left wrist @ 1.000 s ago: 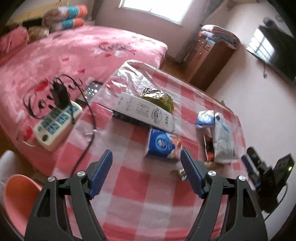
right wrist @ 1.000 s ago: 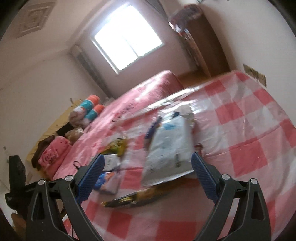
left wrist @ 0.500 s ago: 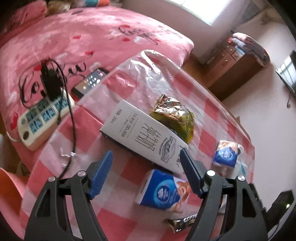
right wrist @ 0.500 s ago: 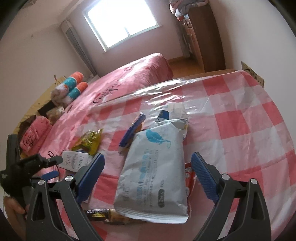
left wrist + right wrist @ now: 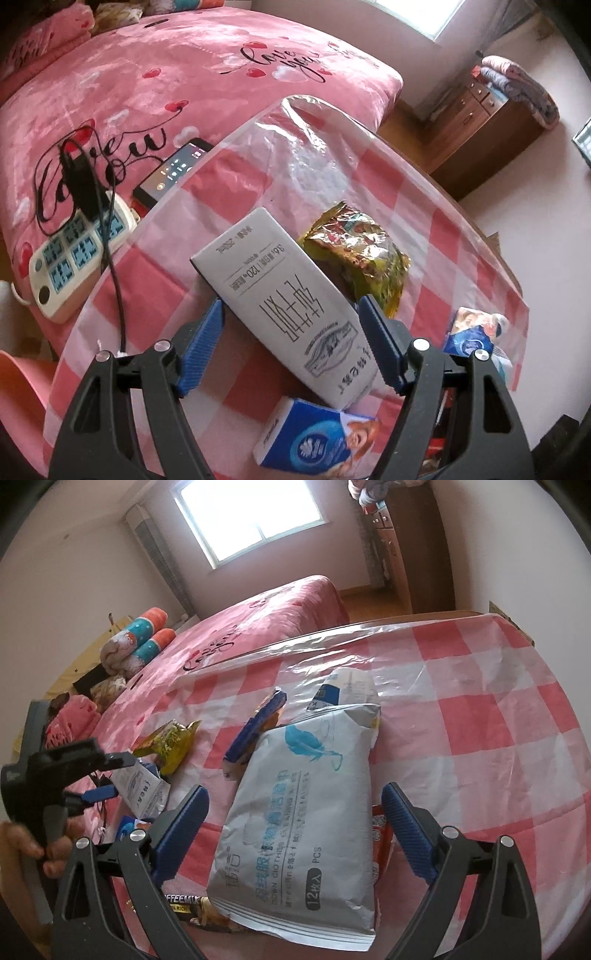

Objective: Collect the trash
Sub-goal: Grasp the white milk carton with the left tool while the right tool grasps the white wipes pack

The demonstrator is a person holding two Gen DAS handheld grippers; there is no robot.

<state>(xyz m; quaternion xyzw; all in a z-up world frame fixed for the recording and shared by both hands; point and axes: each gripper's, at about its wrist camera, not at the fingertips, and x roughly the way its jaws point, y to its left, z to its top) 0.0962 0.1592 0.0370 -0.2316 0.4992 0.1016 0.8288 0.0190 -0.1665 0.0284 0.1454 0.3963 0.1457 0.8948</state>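
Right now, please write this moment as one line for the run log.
left gripper: open, astride white carton, no grip | right gripper: open, astride grey wipes pack, no grip | trash uncollected

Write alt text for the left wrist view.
The open left gripper straddles a long grey-white carton lying on a table with a pink checked cloth, pads not visibly pressing it. A crumpled gold snack wrapper lies behind it, a blue tissue pack nearer the camera.

A glossy clear plastic sheet (image 5: 306,147) covers the bench's checked cloth (image 5: 480,716); the snack wrapper (image 5: 358,247) is crinkled shiny foil, the white carton (image 5: 280,295) matt card.
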